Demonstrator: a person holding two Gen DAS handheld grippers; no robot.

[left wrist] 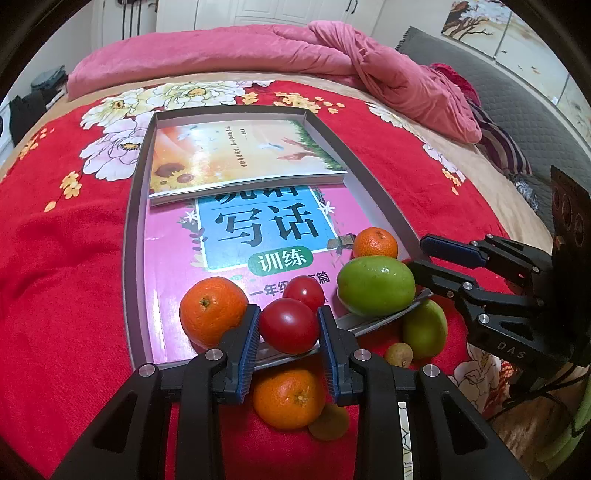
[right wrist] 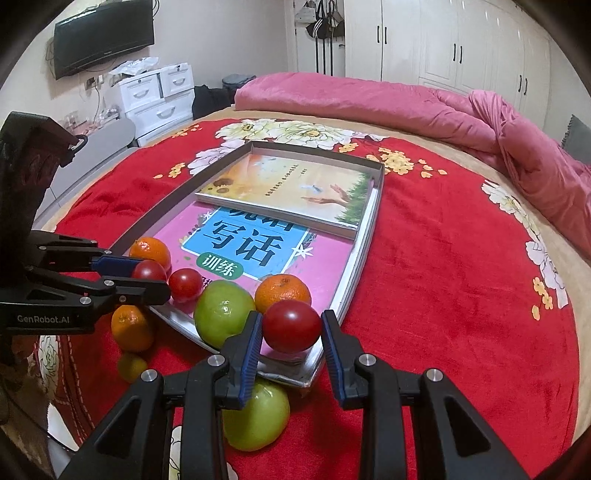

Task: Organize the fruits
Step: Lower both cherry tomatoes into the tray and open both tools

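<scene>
Two tomatoes gripped, one per claw. Left claw (left wrist: 287, 325) clamped on a tomato (left wrist: 289, 325) at the tray's near edge, pads pressed to both sides. Right claw (right wrist: 291, 326) clenched on another tomato (right wrist: 291, 325) over the tray's near corner, left pad touching, right pad just at the skin.

Third tomato (left wrist: 303, 292) sitting loose on the pink book (left wrist: 170, 280), right behind the left claw's catch. Orange (left wrist: 212, 310) just left of it on the same book, second orange (left wrist: 375, 242) further back at the tray's right rim. Green fruit (left wrist: 375, 286) resting on the tray (left wrist: 129, 236) rim beside that.

Off the tray, down on the red blanket (left wrist: 66, 258): a third orange (left wrist: 289, 400) beneath the left claw, a second green fruit (left wrist: 424, 328), two small brown fruits (left wrist: 398, 354) nearby.

Second book (left wrist: 240, 155), sunflowers on the cover, lying over the pink one at the tray's far end. Pink quilt (left wrist: 332, 51) bunched up beyond. Wardrobe (right wrist: 461, 40) and wall screen (right wrist: 103, 35) at the back.
</scene>
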